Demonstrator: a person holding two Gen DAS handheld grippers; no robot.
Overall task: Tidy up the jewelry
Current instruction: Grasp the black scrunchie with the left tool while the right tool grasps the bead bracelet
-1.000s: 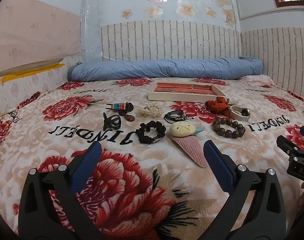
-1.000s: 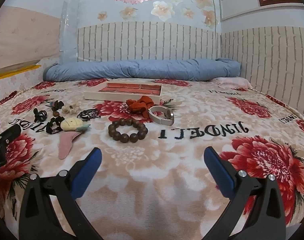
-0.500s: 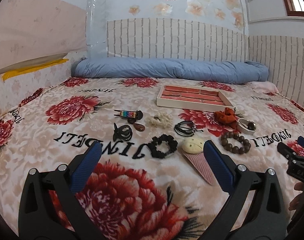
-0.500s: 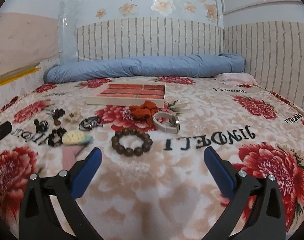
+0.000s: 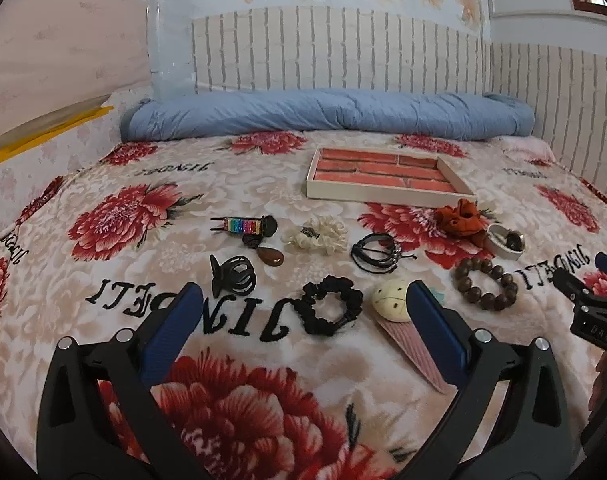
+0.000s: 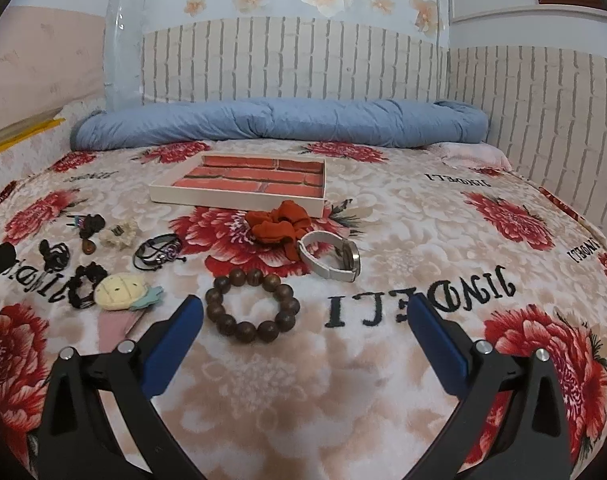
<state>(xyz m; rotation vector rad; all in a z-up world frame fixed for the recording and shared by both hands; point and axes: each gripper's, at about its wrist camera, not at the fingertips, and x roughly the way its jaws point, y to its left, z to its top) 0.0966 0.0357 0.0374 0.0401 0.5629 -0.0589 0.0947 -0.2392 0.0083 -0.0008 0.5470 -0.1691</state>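
lying on: a plush floral blanket [image 5: 103, 184] with red peonies and black lettering, all pieces loose on it.
landmark: shallow cream tray with a red brick-pattern floor [image 5: 387, 192] [image 6: 239, 200], nothing in it.
nearest the tray: rust-orange fabric scrunchie [image 5: 461, 218] [image 6: 279, 224], just in front of the tray's near right corner.
beside the scrunchie: white-strapped wristwatch [image 5: 503, 240] [image 6: 329, 258], touching it on the side away from the tray.
further from the tray: dark brown wooden bead bracelet [image 5: 485, 286] [image 6: 252, 305], apart from the watch.
in front of the tray's middle: black cord bracelet bundle [image 5: 377, 255] [image 6: 157, 252]; cream flower hair clip [image 5: 317, 236] [image 6: 119, 233].
left of the tray's front: rainbow-striped hair clip [image 5: 243, 226]; brown teardrop pendant [image 5: 270, 257]; black claw clip [image 5: 233, 276].
farthest from the tray: black scrunchie [image 5: 332, 310] [image 6: 83, 285]; cream round plush clip on a pink ribbed base [image 5: 391, 304] [image 6: 121, 287].
left gripper [image 5: 303, 312]: blue-padded fingers [image 5: 175, 324] spread wide, holding nothing, above the blanket on the near side of the black scrunchie.
right gripper [image 6: 305, 320]: fingers [image 6: 435, 332] spread wide, holding nothing, the bead bracelet just inside its left finger.
behind the tray: rolled blue quilt [image 5: 327, 116] [image 6: 279, 120].
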